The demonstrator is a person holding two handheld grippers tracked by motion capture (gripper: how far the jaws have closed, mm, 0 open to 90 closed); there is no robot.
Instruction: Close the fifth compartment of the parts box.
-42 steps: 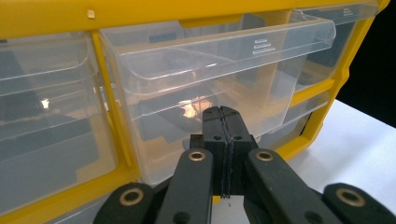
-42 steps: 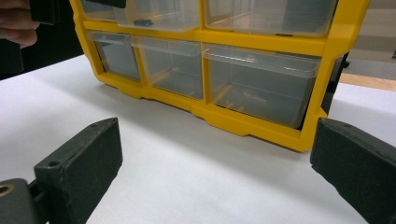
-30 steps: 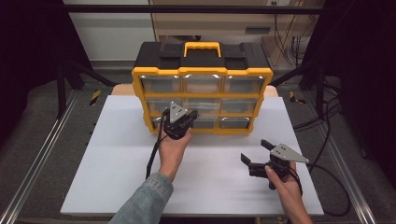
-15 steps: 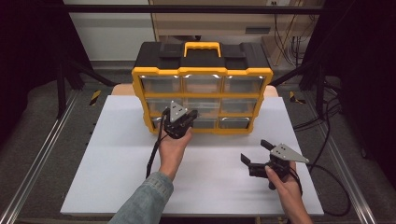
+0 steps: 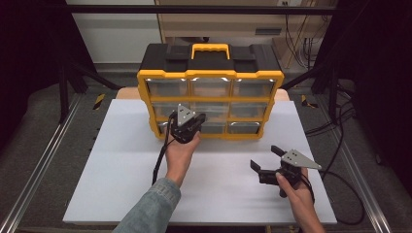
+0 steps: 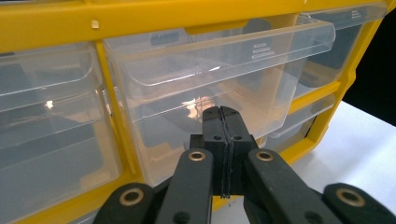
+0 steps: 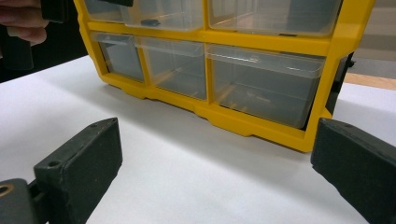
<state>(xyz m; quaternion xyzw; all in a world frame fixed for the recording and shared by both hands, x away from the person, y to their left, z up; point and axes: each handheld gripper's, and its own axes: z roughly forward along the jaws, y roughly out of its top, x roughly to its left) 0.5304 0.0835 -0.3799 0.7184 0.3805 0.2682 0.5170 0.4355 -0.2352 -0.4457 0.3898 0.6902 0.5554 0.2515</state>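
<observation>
The yellow organizer [image 5: 210,92] stood at the far middle of the white table [image 5: 121,179], its clear drawers facing near. One middle-row drawer [image 6: 205,88] appeared pulled slightly out of its slot. The left gripper [image 6: 220,116] had its jaws pressed together, tips at that drawer's front, apparently gripping nothing. The right gripper [image 5: 267,158] waited near right, jaws spread wide and empty. Judging by this, the drawer work had barely begun.
</observation>
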